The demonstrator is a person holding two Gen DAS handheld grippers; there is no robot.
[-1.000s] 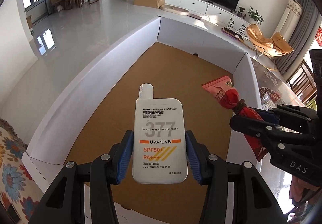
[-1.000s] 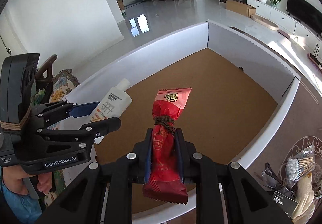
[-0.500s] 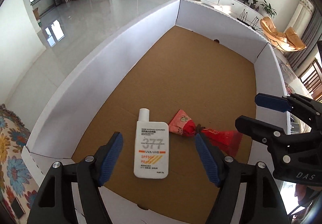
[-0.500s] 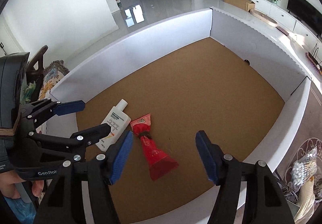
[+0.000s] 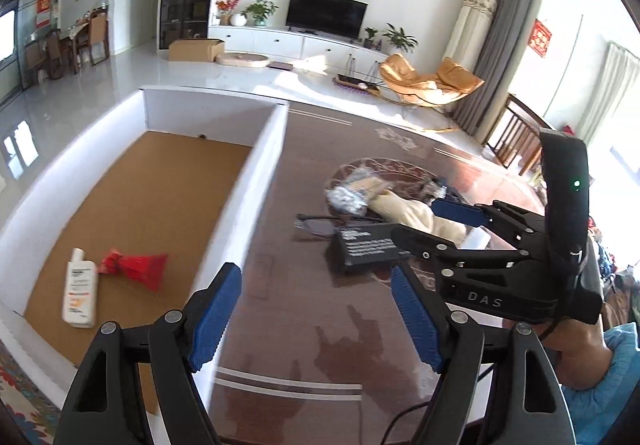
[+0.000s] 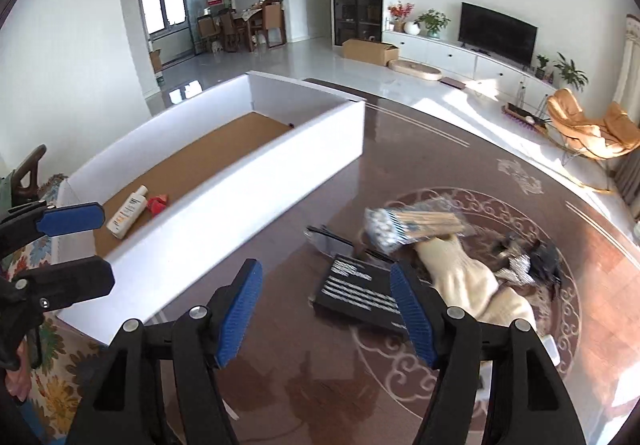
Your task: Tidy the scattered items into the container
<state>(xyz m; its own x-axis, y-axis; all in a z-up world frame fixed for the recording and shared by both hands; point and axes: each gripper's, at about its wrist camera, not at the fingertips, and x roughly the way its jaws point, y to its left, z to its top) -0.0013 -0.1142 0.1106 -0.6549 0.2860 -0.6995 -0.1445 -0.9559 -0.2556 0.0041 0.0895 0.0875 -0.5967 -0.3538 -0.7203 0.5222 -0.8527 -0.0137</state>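
The white box (image 5: 262,181) with a brown floor holds the white sunscreen bottle (image 5: 79,293) and the red packet (image 5: 138,269), lying side by side. My left gripper (image 5: 314,277) hangs over the dark table just right of the box wall, its jaws opening with nothing between them. My right gripper (image 6: 325,271) stands open and empty above the table, short of a black box (image 6: 360,293). Beyond that lie a pack of cotton swabs (image 6: 412,225), a cream cloth item (image 6: 468,277) and glasses (image 6: 328,241). The bottle (image 6: 128,211) and packet (image 6: 157,202) also show in the right wrist view.
A dark, shiny wooden table (image 6: 360,181) carries everything. A small dark bundle (image 6: 528,257) lies at the right of the pile. A patterned cloth (image 6: 60,385) lies left of the box. A hand in a blue sleeve (image 5: 588,361) holds the right gripper.
Both grippers let go: the bottle and the red packet dropped onto the box floor. Both grippers then swung right, out of the box and over the table towards the pile.
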